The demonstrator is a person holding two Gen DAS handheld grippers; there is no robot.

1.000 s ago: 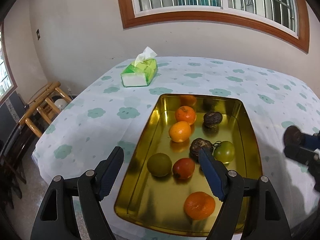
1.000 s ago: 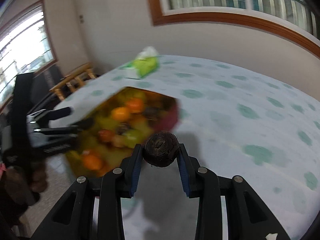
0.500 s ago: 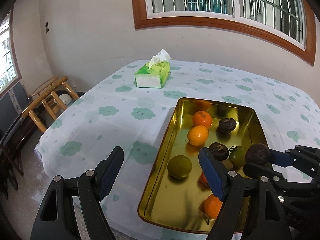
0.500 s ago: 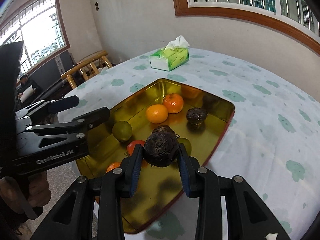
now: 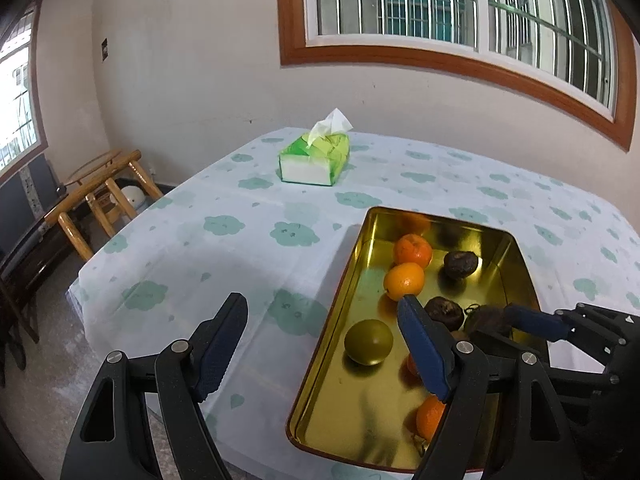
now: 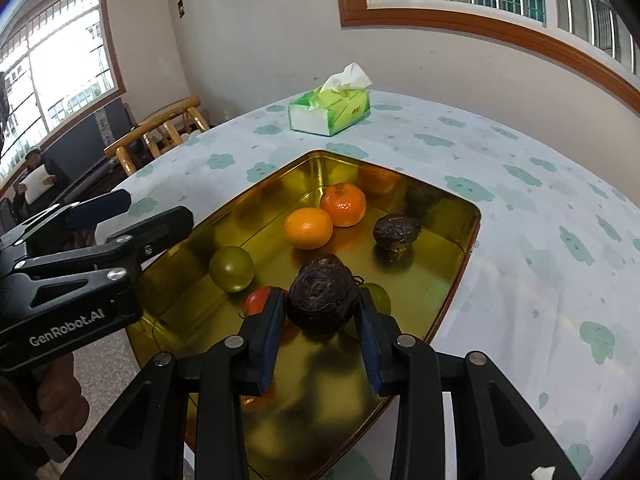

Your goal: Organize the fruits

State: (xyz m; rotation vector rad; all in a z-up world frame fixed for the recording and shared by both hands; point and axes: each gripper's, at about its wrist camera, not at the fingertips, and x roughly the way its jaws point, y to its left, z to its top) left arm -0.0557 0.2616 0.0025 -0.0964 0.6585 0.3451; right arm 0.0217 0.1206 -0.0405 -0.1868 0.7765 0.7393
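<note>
Both wrist cameras look forward and downward along their tools, close over the counter (image 5: 248, 248), sharing the gold tray (image 5: 352, 280) (image 6: 256, 196), tissue box (image 5: 316, 160) (image 6: 332, 110) and window wall.

Table (image 5: 248, 248), cloud-print cloth: gold tray (image 5: 340, 360), green tissue box (image 5: 316, 158) well apart; far side unclear.

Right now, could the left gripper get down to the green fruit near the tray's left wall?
Probably yes. The left gripper is open and empty, and the green fruit lies just right of its gap with nothing over it. The right gripper, opening around a dark wrinkled fruit, works farther right.
</note>
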